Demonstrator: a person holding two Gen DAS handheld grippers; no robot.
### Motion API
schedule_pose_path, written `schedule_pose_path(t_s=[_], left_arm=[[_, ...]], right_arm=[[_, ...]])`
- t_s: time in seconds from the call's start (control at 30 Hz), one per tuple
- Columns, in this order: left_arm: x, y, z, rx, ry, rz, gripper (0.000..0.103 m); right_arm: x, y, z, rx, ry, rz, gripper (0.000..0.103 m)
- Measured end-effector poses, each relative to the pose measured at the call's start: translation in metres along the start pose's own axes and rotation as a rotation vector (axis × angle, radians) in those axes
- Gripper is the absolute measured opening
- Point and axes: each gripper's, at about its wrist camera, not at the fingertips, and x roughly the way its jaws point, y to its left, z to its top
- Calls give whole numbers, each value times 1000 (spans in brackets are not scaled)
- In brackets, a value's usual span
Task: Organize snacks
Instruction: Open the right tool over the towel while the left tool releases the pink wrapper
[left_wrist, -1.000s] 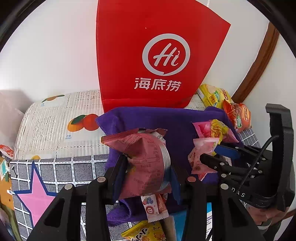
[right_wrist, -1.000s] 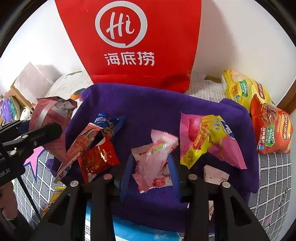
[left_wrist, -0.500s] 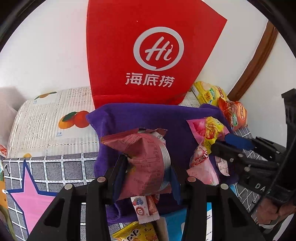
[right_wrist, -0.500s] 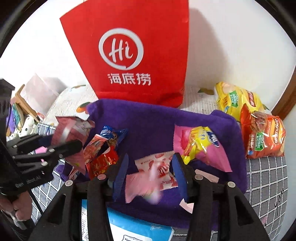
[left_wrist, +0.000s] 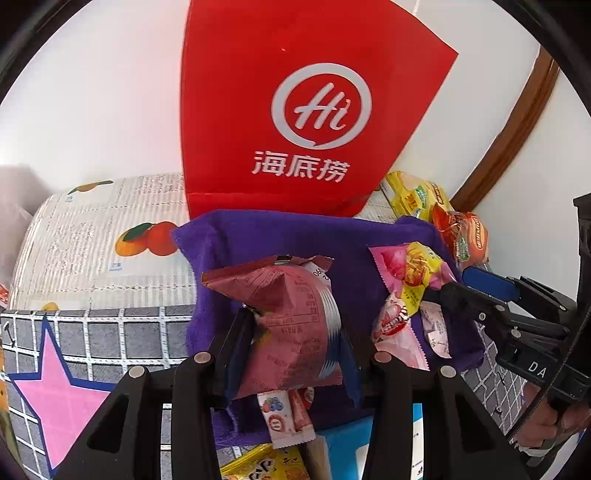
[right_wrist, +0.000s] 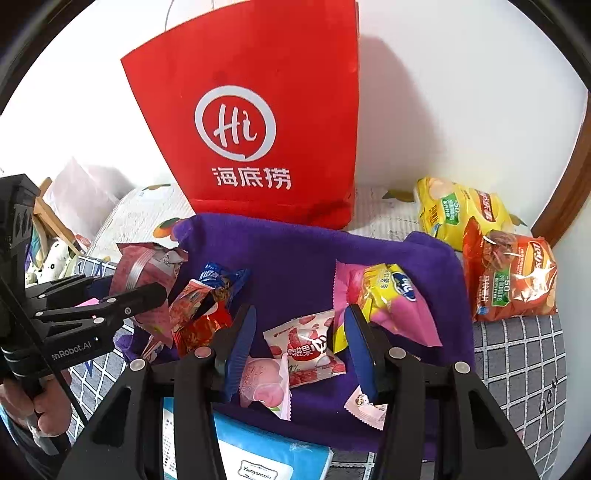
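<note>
We've got the dusty-pink snack packet (left_wrist: 291, 325) clamped between the left gripper (left_wrist: 295, 332) blades, held up off the purple cloth (left_wrist: 280, 236). It looks light and puffy, crinkly film, so it will dent and could slide; the pinch sits across its lower belly, and the sealed ends look a firmer hold. Over on the right gripper (right_wrist: 301, 350), the jaws stand apart, nothing held, with a small strawberry candy pack (right_wrist: 306, 347) lying flat on the cloth between the blades. Beyond both claws stands the red paper bag (right_wrist: 255, 125), upright at the wall. Chip bags (right_wrist: 509, 277) lie off to the right.
</note>
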Motion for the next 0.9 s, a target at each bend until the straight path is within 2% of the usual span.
schedule_pose_path(t_s=[0.33,0.5,0.7,0.9], left_arm=[[24,-24,-13,43,67,-71,42],[40,-28,-18,34,115,-53,42],[43,-30,-20,37,132,-58,42],[39,-27,-15,18,140,-80,54]], right_arm=[[-10,-8,1,12,-24,-11,49],[-13,-10,1,10,-32,-11,49],[-18,-12,1,7,-39,-16,49],[-20,-16,2,18,-42,-21,49]])
